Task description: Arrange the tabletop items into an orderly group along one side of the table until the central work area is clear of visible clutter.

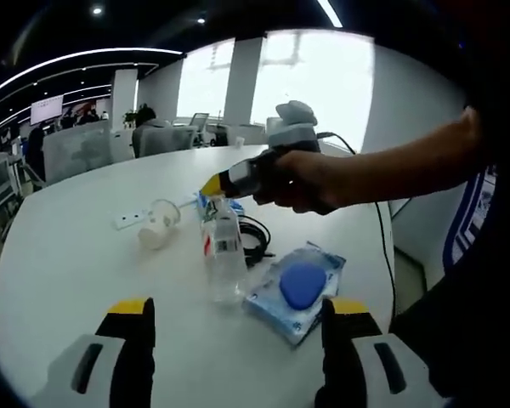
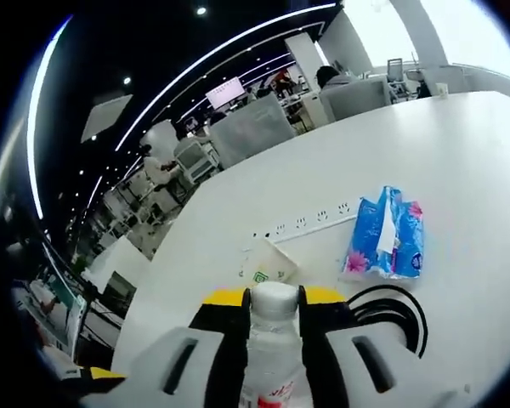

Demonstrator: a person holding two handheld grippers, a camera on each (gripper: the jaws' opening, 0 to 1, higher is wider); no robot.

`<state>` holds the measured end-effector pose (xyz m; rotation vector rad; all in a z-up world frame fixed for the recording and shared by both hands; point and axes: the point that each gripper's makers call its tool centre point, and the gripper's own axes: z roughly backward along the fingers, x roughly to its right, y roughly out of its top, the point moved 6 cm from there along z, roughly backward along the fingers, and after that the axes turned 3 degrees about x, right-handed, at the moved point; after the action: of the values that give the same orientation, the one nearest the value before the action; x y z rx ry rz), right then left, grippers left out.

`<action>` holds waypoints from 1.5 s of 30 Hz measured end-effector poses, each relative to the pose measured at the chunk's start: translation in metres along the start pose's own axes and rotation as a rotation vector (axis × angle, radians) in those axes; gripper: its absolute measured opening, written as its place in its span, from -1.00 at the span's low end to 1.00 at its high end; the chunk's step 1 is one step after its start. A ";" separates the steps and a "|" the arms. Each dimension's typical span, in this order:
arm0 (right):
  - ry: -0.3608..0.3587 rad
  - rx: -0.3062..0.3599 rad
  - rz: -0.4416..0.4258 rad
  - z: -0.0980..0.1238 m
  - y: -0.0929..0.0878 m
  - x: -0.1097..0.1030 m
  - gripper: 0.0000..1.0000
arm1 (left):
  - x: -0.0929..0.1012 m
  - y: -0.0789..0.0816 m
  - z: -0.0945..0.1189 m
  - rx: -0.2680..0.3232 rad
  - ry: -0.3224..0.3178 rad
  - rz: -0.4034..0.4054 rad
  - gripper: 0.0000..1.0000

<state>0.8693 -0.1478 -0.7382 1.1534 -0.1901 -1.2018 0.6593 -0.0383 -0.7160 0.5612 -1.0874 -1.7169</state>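
A clear water bottle (image 1: 225, 255) with a white cap stands upright mid-table. My right gripper (image 1: 214, 185), held by a hand coming in from the right, sits at the bottle's top. In the right gripper view the bottle (image 2: 274, 331) is between the jaws of my right gripper (image 2: 274, 296), which press on both sides of its neck. My left gripper (image 1: 238, 316) is low and near the table's front, open and holding nothing. A clear plastic cup (image 1: 159, 225) (image 2: 268, 263) lies on its side left of the bottle. A blue pack (image 1: 296, 291) with a blue oval on it lies to the right.
A white power strip (image 1: 127, 219) (image 2: 306, 223) lies beyond the cup. A blue tissue pack (image 2: 387, 234) and a coiled black cable (image 1: 257, 238) (image 2: 395, 313) lie behind the bottle. The white table (image 1: 68, 263) has bare room at the left and front. Office chairs stand past the far edge.
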 end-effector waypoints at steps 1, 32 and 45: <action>-0.001 0.010 0.001 0.005 0.000 -0.004 -0.66 | 0.001 0.001 -0.002 0.002 -0.002 -0.002 0.57; 0.061 0.085 0.272 0.077 -0.025 -0.064 -0.66 | 0.019 0.014 -0.039 0.038 -0.036 -0.110 0.45; 0.111 0.070 0.306 0.107 -0.044 -0.085 -0.65 | 0.027 0.004 -0.025 0.063 -0.012 -0.096 0.44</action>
<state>0.7355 -0.1394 -0.6857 1.1998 -0.3150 -0.8653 0.6693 -0.0735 -0.7216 0.6531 -1.1425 -1.7754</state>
